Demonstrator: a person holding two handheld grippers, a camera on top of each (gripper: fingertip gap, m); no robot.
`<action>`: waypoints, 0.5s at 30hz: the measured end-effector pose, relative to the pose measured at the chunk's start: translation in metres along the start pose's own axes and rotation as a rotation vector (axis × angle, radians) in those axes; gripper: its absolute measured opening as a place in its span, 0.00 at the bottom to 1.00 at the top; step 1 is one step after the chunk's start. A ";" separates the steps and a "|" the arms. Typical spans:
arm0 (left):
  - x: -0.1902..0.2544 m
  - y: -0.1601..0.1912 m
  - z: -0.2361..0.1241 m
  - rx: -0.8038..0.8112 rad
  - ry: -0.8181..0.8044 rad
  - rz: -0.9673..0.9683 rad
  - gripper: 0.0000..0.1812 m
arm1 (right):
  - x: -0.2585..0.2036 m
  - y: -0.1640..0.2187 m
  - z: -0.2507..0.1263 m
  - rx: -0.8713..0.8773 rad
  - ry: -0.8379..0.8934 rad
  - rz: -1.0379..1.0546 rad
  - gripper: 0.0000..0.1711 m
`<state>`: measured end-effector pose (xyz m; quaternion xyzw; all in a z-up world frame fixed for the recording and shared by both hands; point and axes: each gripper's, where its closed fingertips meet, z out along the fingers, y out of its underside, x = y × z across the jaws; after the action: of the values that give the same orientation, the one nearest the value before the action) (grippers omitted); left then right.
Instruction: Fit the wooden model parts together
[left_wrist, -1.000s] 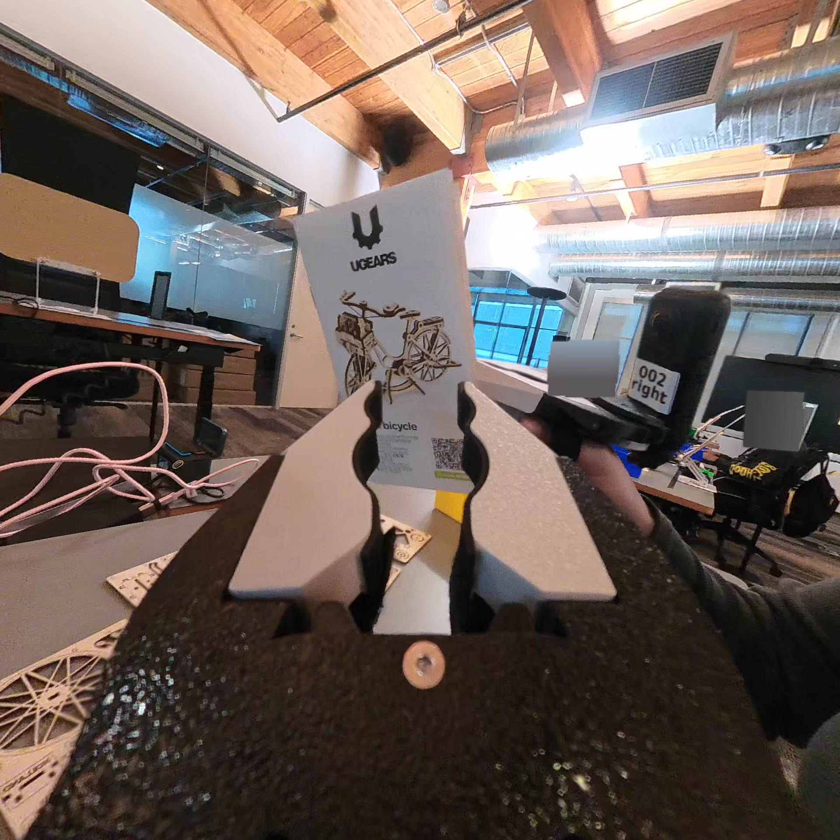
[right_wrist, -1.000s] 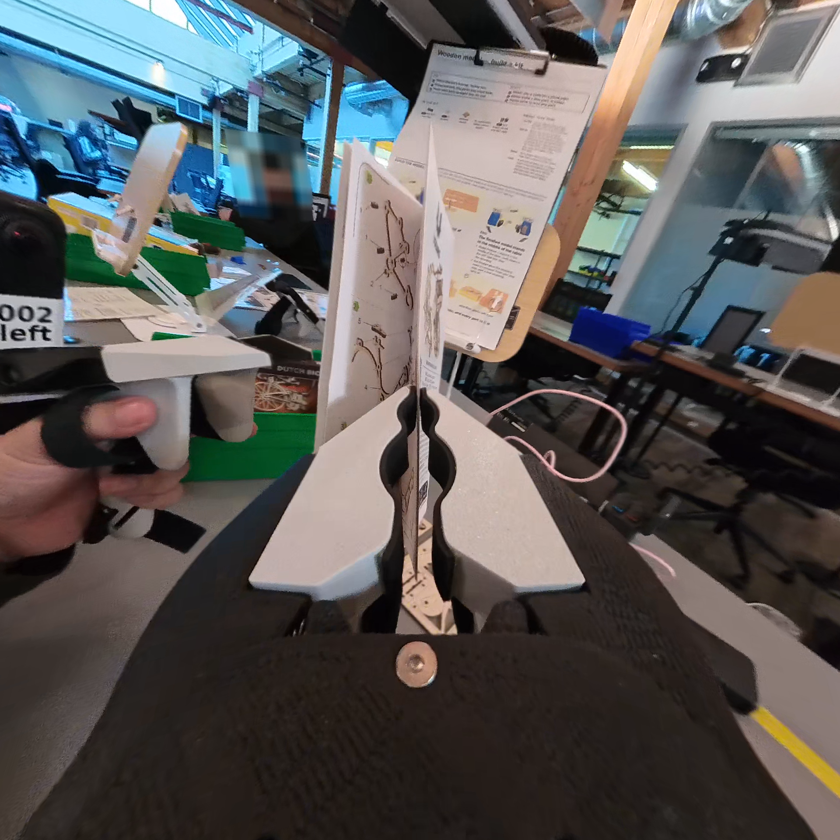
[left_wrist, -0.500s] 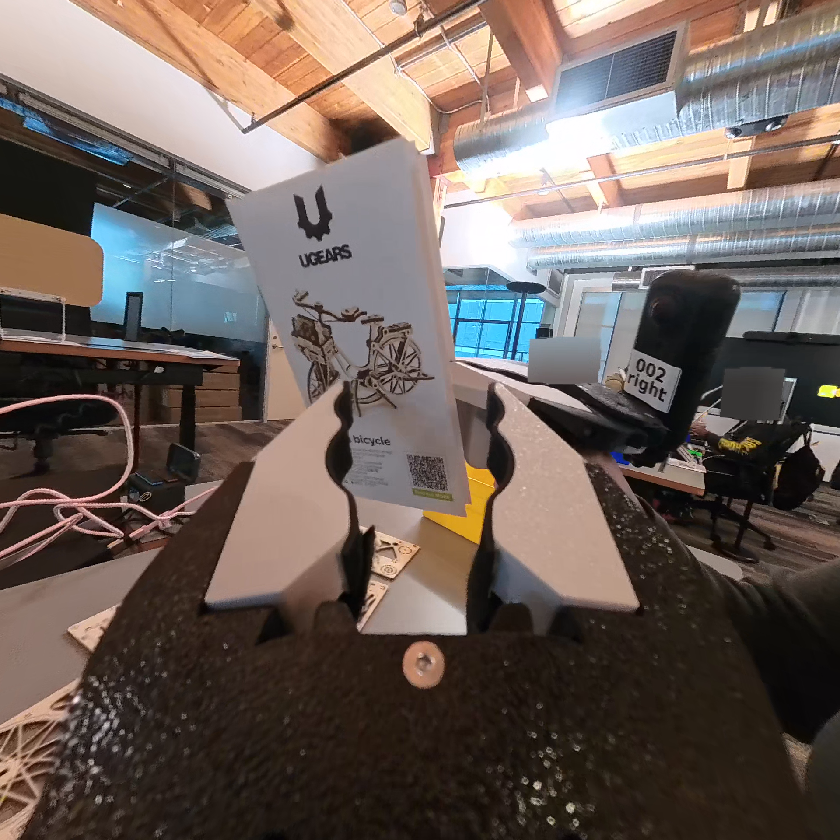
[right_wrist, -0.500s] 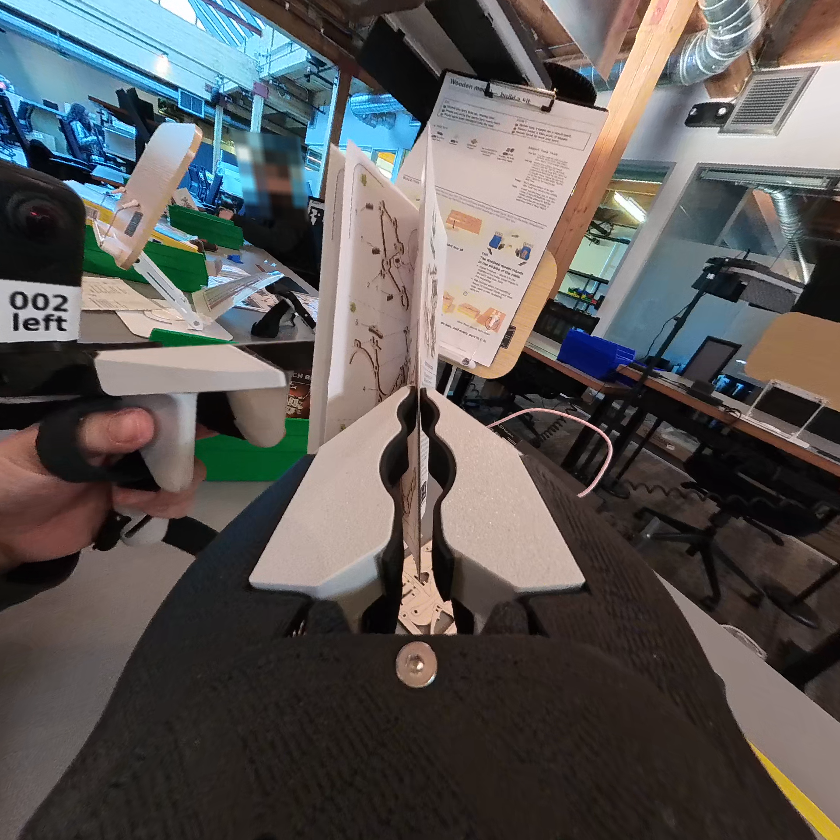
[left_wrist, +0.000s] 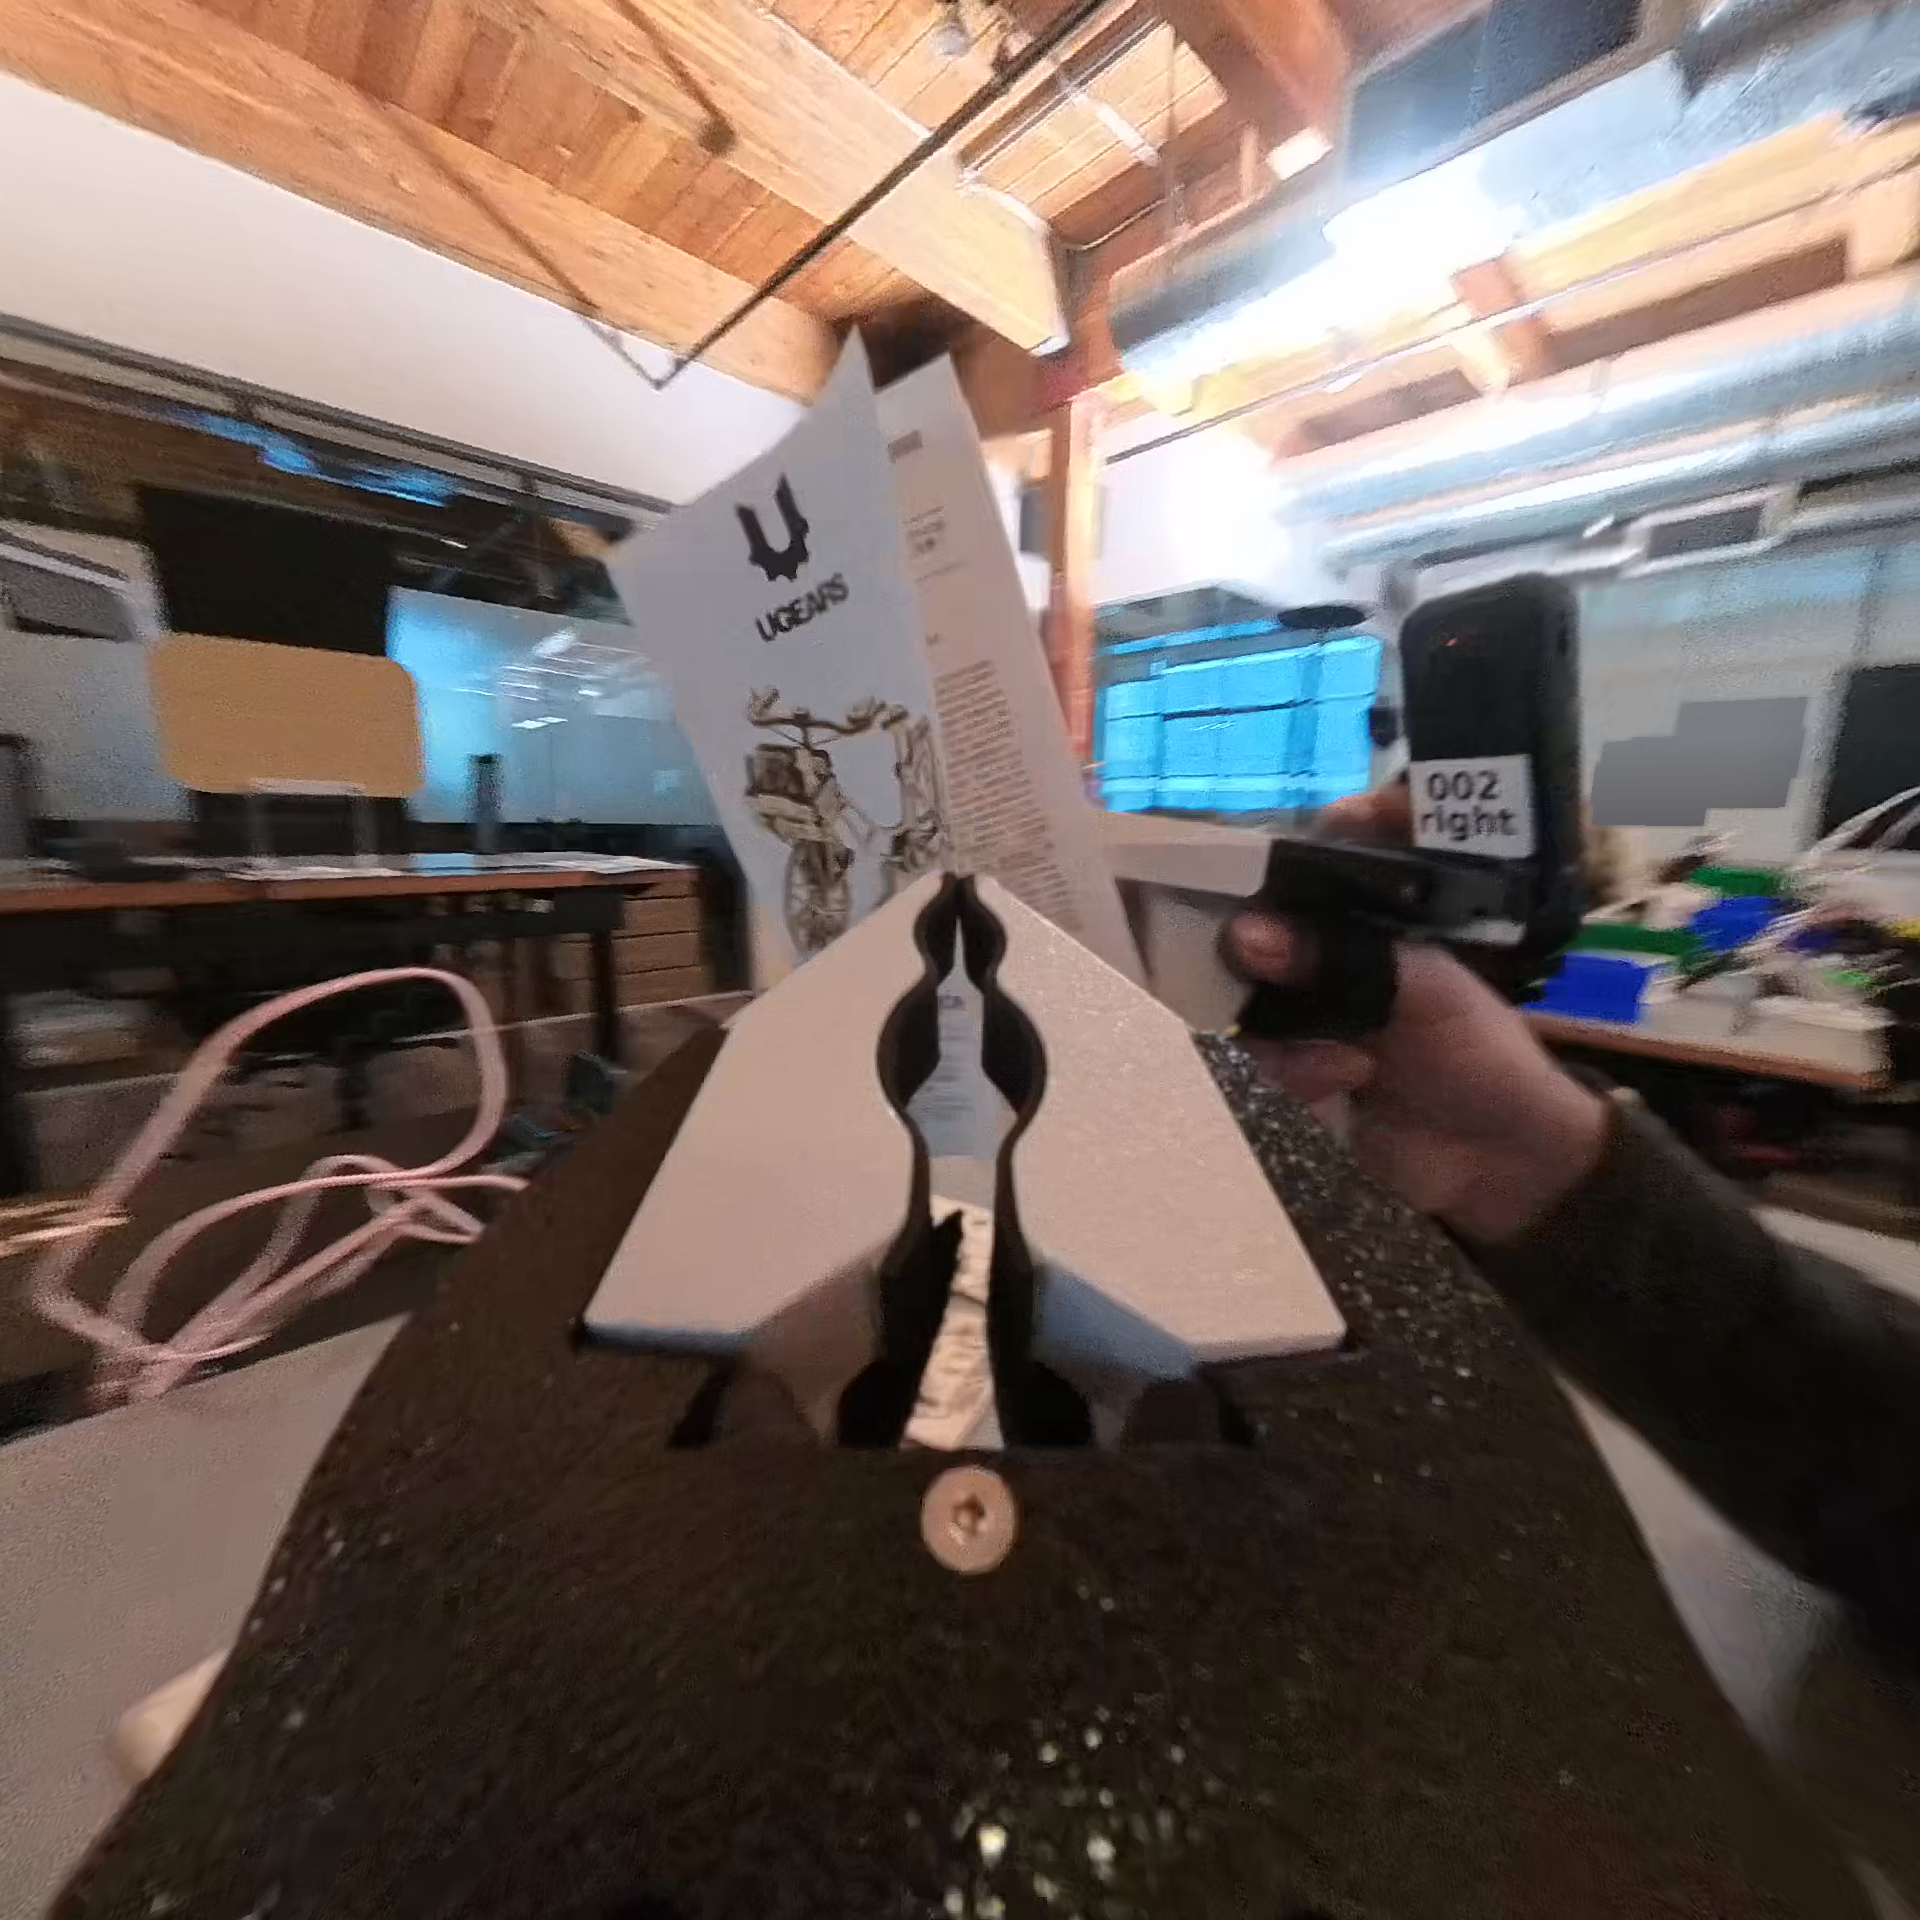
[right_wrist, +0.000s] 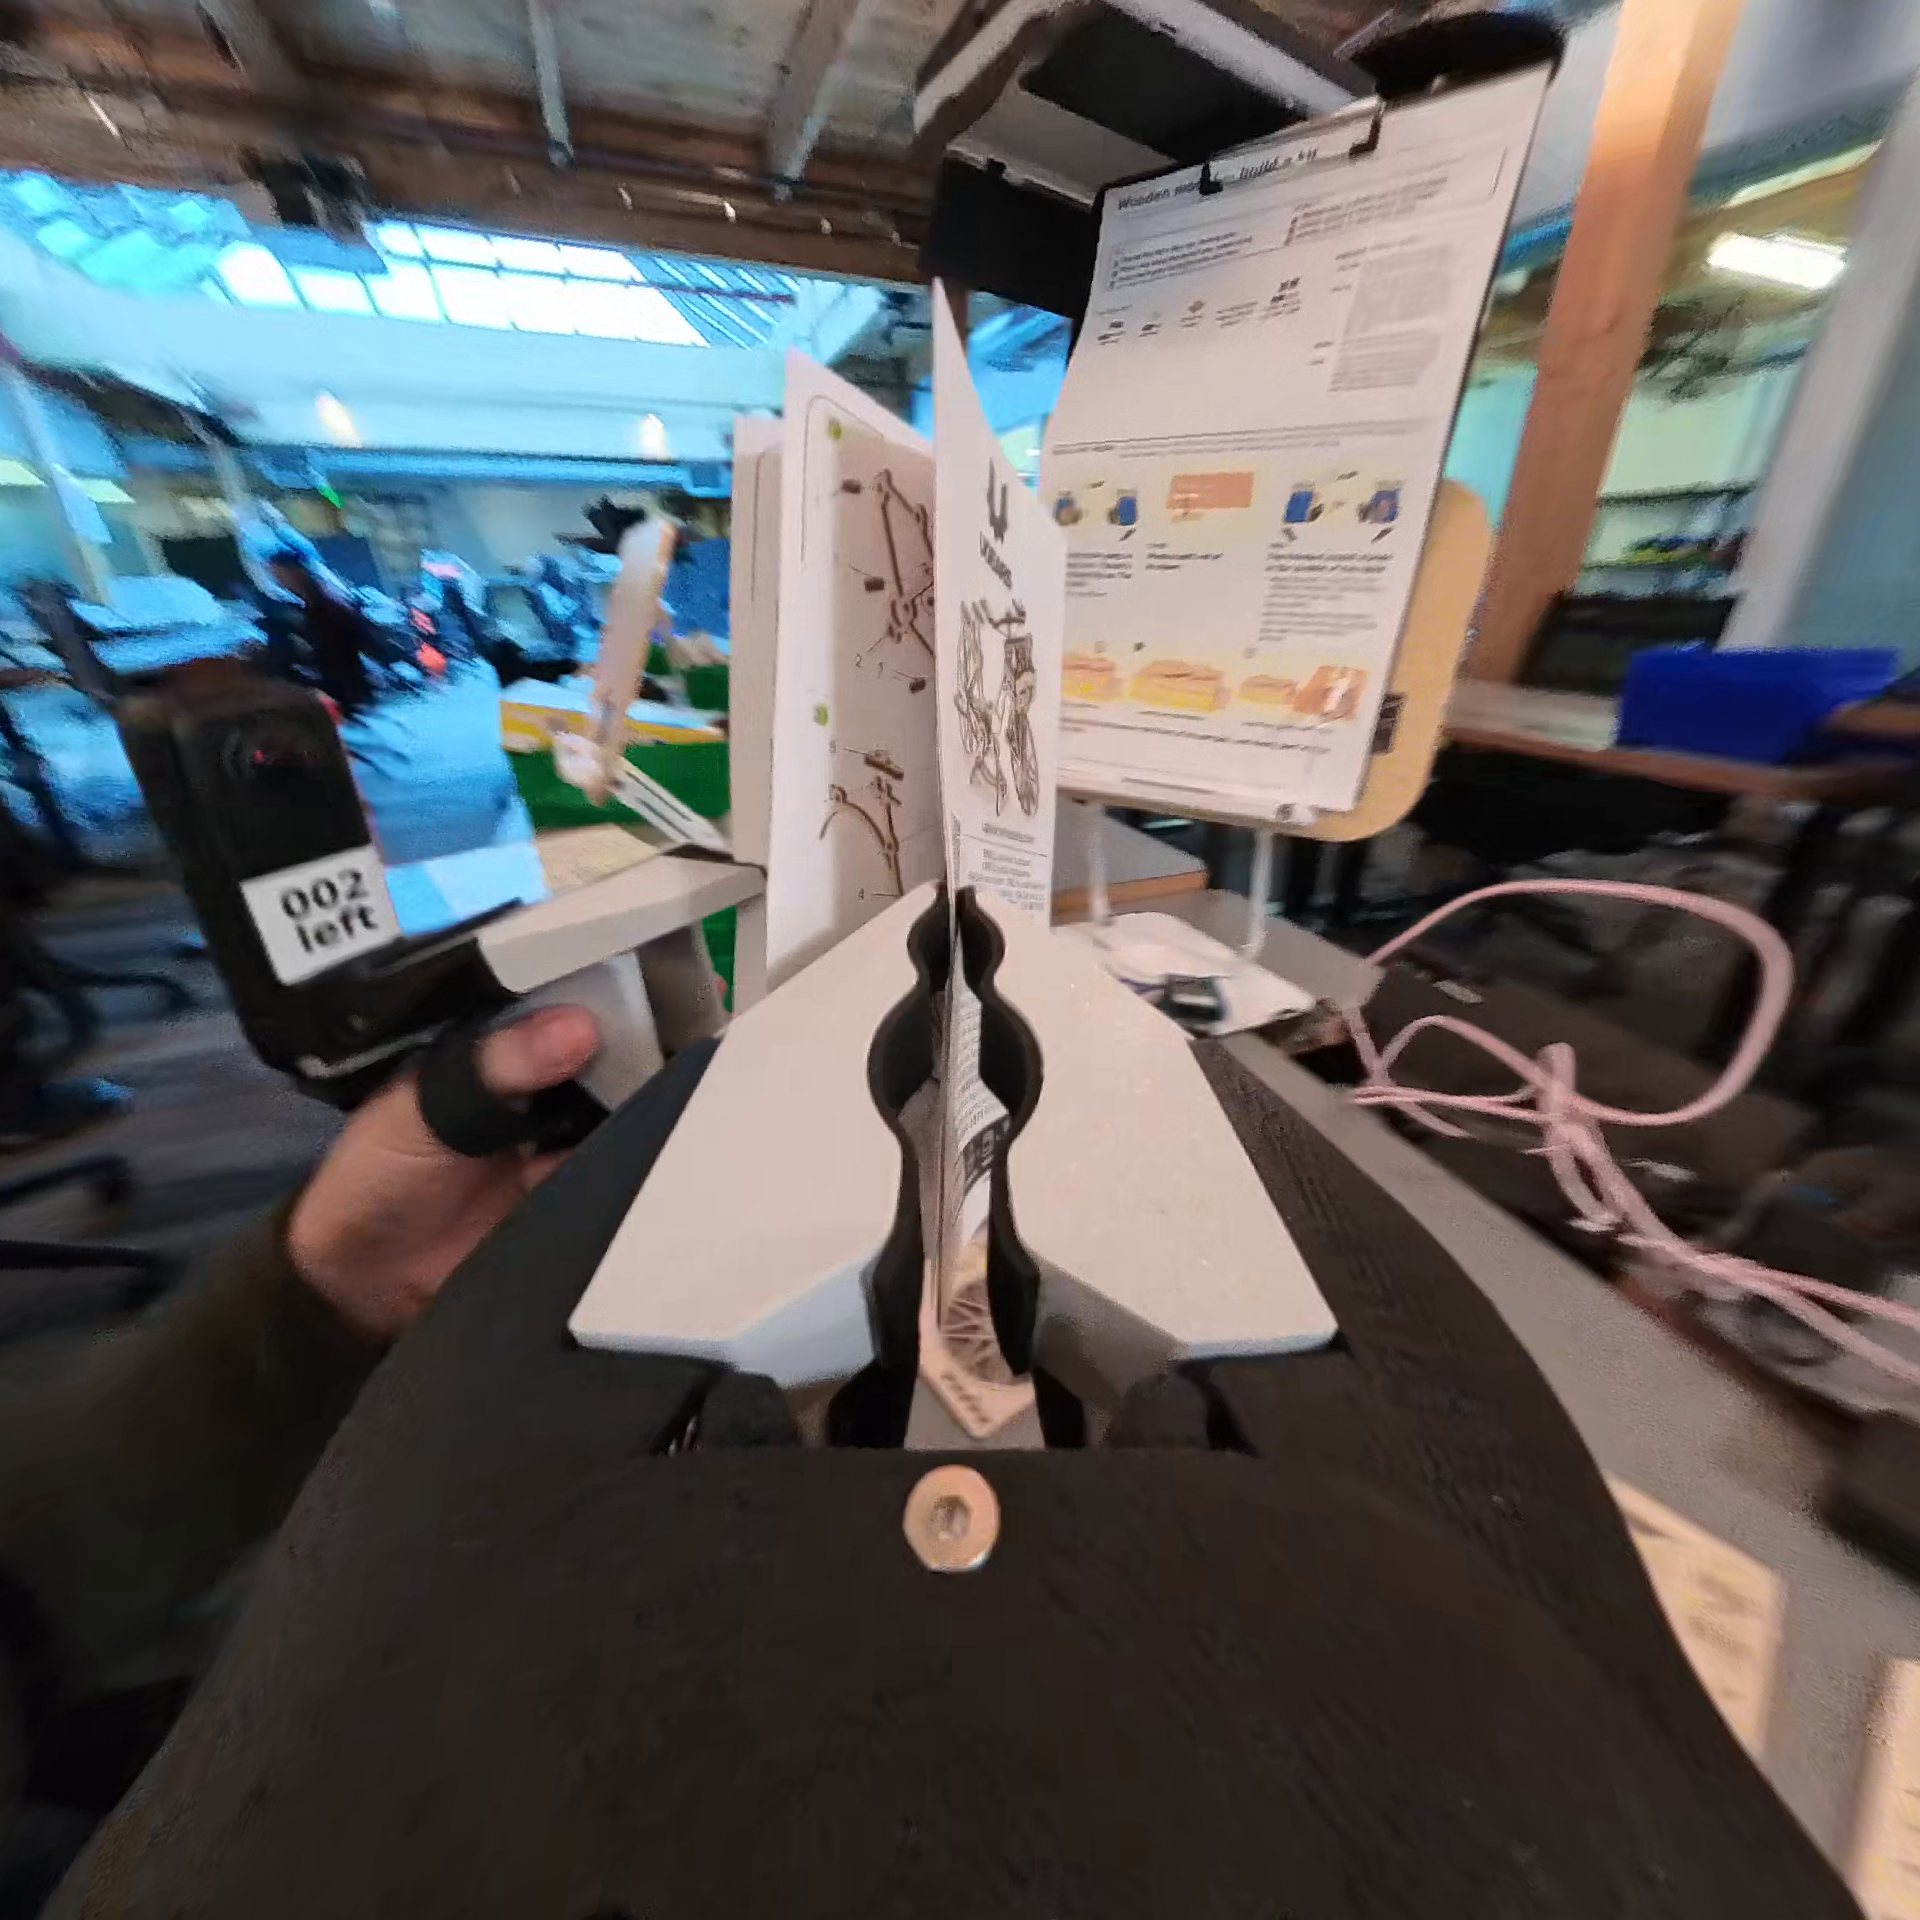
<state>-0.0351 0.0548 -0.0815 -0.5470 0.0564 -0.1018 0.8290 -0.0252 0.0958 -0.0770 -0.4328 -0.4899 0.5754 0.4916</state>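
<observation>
Close up in both wrist views, each gripper has pinched a different part of one white instruction booklet (right_wrist: 992, 665), held upright above the grey table (left_wrist: 125, 1496). Nearest in the right wrist view, the right gripper (right_wrist: 954, 914) has its pale fingers (right_wrist: 1122, 1132) pressed together on the booklet's front cover, the sheet running edge-on down the narrow slot between them. In the left wrist view, the left gripper (left_wrist: 961, 914) has its fingers (left_wrist: 790, 1122) nearly meeting at the tips, and they appear to clamp the lower edge of an inner page, though motion blur makes the contact uncertain. Judging from this, the two grips are pulling the cover and pages apart so the booklet fans open to its diagrams, probably to consult a step before assembly. Through the gap under the right gripper, a pale wooden model sheet (right_wrist: 971, 1340) with a cut wheel pattern lies flat on the table, untouched; no wooden parts are joined yet. Beside each gripper, the person's other hand (right_wrist: 416, 1174) grips the opposite tool. Farther off, a loose pink cable (right_wrist: 1558, 1081) trails over the table edge. Beyond it a clipboard (right_wrist: 1278, 478) with a printed sheet stands propped on a stand facing the person, likely for reference. Office desks blur behind.
</observation>
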 end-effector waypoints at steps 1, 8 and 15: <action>-0.004 0.000 -0.001 -0.016 -0.041 0.060 0.00 | 0.002 0.001 0.000 0.009 -0.030 0.073 0.00; -0.012 0.025 -0.014 -0.193 0.018 -0.082 0.00 | 0.018 0.044 -0.003 -0.060 -0.118 0.509 0.00; -0.022 0.102 -0.054 -0.445 0.046 -0.425 0.00 | 0.011 0.143 -0.030 -0.315 -0.043 0.694 0.00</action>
<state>-0.0565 0.0507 -0.1972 -0.7123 -0.0196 -0.2706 0.6473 -0.0181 0.1059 -0.2228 -0.6309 -0.4069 0.6343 0.1845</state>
